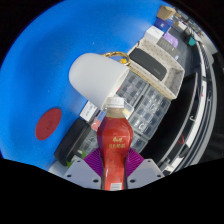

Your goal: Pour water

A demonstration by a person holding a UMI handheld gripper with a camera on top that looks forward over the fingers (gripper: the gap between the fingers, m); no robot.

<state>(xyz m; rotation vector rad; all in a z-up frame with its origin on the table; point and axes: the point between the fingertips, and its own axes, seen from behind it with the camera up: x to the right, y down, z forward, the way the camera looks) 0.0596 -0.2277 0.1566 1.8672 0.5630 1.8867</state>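
A red plastic bottle [114, 146] with a white cap and a red label stands upright between my fingers, and both purple pads [93, 160] press on its sides. My gripper [113, 168] is shut on the bottle's lower body. Just beyond the bottle's cap sits a white cup [98, 75] with a curved handle, on the blue table [40, 80].
A red round disc [50, 123] lies on the blue surface left of the bottle. A clear plastic rack [148, 100] and several boxes and containers [165, 40] crowd the area to the right and beyond. A dark edge runs along the right side.
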